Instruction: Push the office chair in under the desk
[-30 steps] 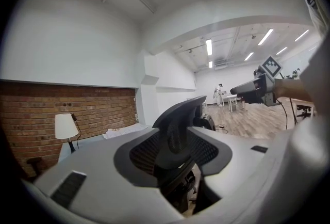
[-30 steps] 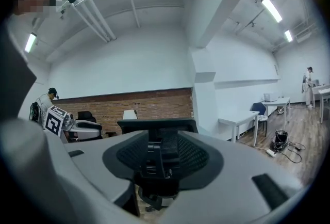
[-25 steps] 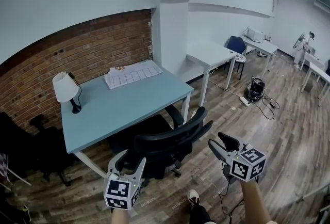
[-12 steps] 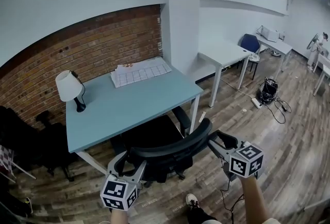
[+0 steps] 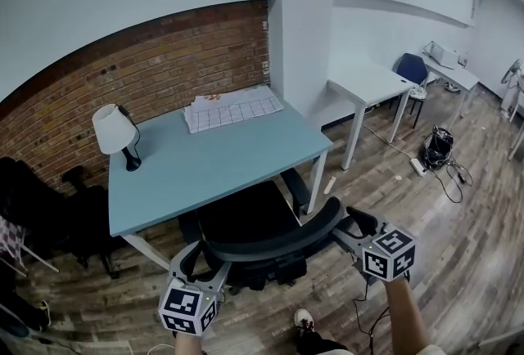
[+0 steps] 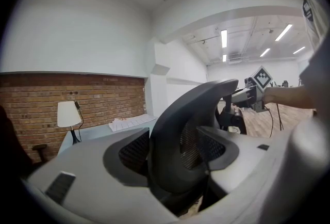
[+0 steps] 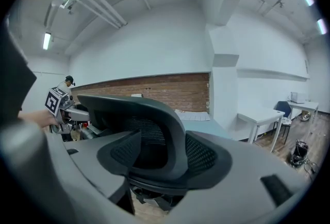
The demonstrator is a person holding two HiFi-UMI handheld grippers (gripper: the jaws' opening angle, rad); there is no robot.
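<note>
A black mesh office chair [image 5: 246,218] stands at the front edge of the light blue desk [image 5: 213,157], seat partly under it. Its curved backrest [image 5: 274,240] runs between my two grippers. The left gripper [image 5: 205,257] straddles the backrest's left end [image 6: 191,125]; its jaws have just been opening and stand wide around the rim. The right gripper [image 5: 348,226] straddles the right end [image 7: 139,120]; its jaws have also just been opening, with the rim between them. Each gripper sees the other across the backrest: the right gripper [image 6: 247,95] and the left gripper [image 7: 64,107].
A white lamp [image 5: 110,128] and a gridded sheet [image 5: 233,110] lie on the desk by the brick wall. A white pillar [image 5: 307,42] stands at its right. Dark chairs [image 5: 49,206] sit at left. White desk [image 5: 368,83], blue chair [image 5: 413,67] and floor cables [image 5: 438,149] are at right.
The right gripper has come in from the right and down, so its jaws now sit over the backrest's right end. The left gripper has edged forward. Both pairs of jaws stand wider.
</note>
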